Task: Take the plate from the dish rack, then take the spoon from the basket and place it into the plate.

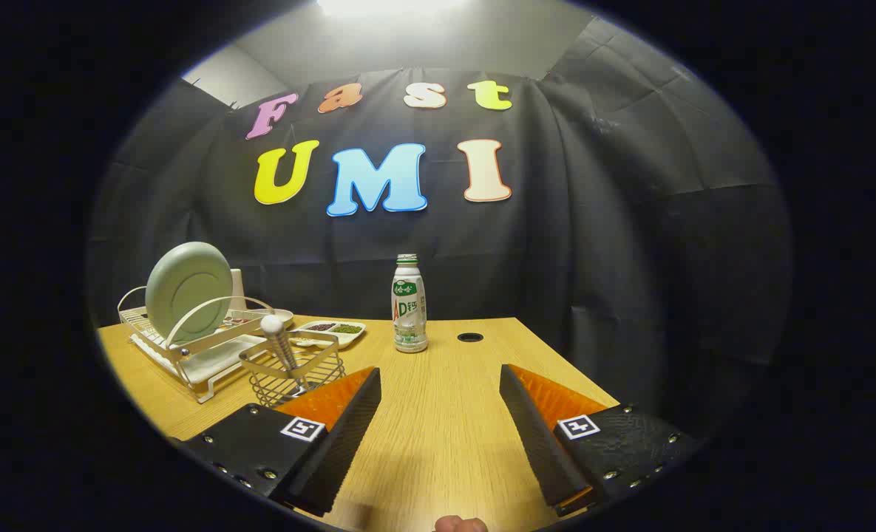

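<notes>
Tongs (pixel 440 380) spread wide over bare wooden bench (pixel 438 443), nothing between the 2 fingers. Plate (pixel 188 290), pale green, standing on edge in the white dish rack (pixel 186 347) at far left. Just right of the rack and nearer, wire basket (pixel 293 375) with the spoon (pixel 281 343) upright inside, round handle end up, basket just beyond the left finger. Behind basket, a small divided tray (pixel 332 330). Bottle (pixel 409 304) upright farther back, ahead of the gap between the fingers; dark round hole (pixel 470 337) in the bench just right of it.
</notes>
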`<state>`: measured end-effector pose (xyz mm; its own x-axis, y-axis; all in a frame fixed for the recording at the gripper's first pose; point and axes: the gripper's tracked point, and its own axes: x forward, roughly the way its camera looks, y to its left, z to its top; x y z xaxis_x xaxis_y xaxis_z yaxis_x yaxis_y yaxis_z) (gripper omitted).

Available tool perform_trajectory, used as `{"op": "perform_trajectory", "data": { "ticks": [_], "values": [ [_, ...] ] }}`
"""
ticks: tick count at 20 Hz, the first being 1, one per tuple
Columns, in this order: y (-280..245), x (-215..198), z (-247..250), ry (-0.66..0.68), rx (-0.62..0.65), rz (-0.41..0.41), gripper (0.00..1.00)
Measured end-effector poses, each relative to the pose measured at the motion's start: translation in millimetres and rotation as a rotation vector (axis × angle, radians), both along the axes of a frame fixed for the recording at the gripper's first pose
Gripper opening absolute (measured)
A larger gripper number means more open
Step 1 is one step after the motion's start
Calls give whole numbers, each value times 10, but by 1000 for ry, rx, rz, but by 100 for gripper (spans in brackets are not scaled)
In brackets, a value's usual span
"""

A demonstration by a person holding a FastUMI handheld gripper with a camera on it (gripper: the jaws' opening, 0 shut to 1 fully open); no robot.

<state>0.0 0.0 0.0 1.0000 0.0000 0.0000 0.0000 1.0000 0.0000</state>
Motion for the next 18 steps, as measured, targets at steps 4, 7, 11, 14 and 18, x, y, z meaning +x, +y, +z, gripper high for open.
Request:
{"op": "perform_trajectory", "data": {
  "ticks": [4,7,11,14,18],
  "values": [
    [-88,99,413,-44,-15,-26,99],
    [-93,49,790,-54,-12,-30,99],
    [62,-117,1341,-53,-43,-54,99],
    [357,-211,1715,-43,-26,-70,99],
    [790,-191,2096,-54,-26,-87,99]
  ]
}}
